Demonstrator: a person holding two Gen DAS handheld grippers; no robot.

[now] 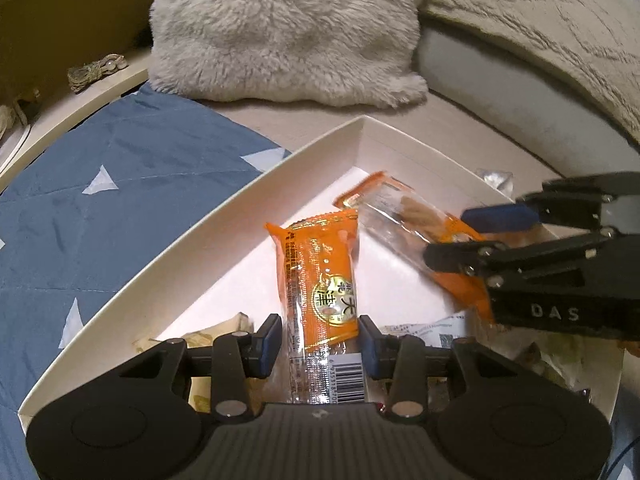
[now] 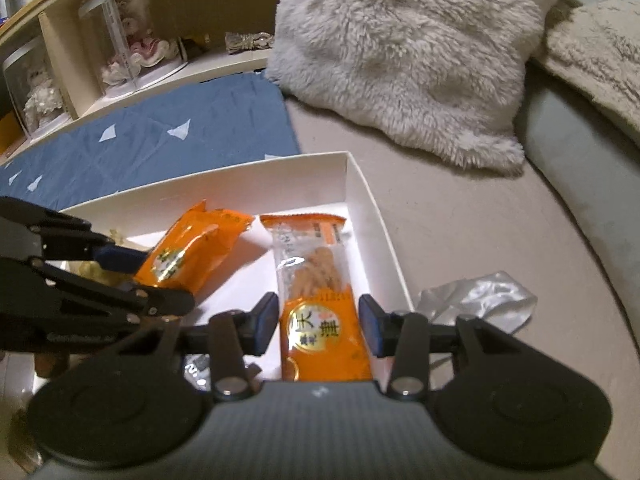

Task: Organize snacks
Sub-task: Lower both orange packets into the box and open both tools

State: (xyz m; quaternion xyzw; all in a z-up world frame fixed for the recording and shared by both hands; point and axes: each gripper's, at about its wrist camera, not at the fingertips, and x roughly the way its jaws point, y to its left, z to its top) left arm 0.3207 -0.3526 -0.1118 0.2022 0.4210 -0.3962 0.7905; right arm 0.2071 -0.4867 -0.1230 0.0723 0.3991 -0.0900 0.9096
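Observation:
A white cardboard box (image 1: pixel 240 208) (image 2: pixel 372 208) lies on the bed. My left gripper (image 1: pixel 320 322) (image 2: pixel 152 280) is shut on an orange snack packet (image 1: pixel 320 264) (image 2: pixel 192 248), which bows between the blue pads and tilts up over the box floor. A second orange packet (image 2: pixel 316 264) (image 1: pixel 400 216) with a clear window showing fried sticks lies flat, its far end in the box's far corner. My right gripper (image 2: pixel 318 308) (image 1: pixel 460 236) straddles its near end. The blue pads stand just beside the packet's edges without squeezing it.
A fluffy grey pillow (image 1: pixel 288 28) (image 2: pixel 400 52) stands behind the box. A blue quilt (image 1: pixel 100 200) lies to the left. Crumpled clear plastic (image 2: pixel 480 296) sits on the bed right of the box. More snacks (image 1: pixel 552 364) fill the box's near end. A shelf holds dolls in clear cases (image 2: pixel 132 40).

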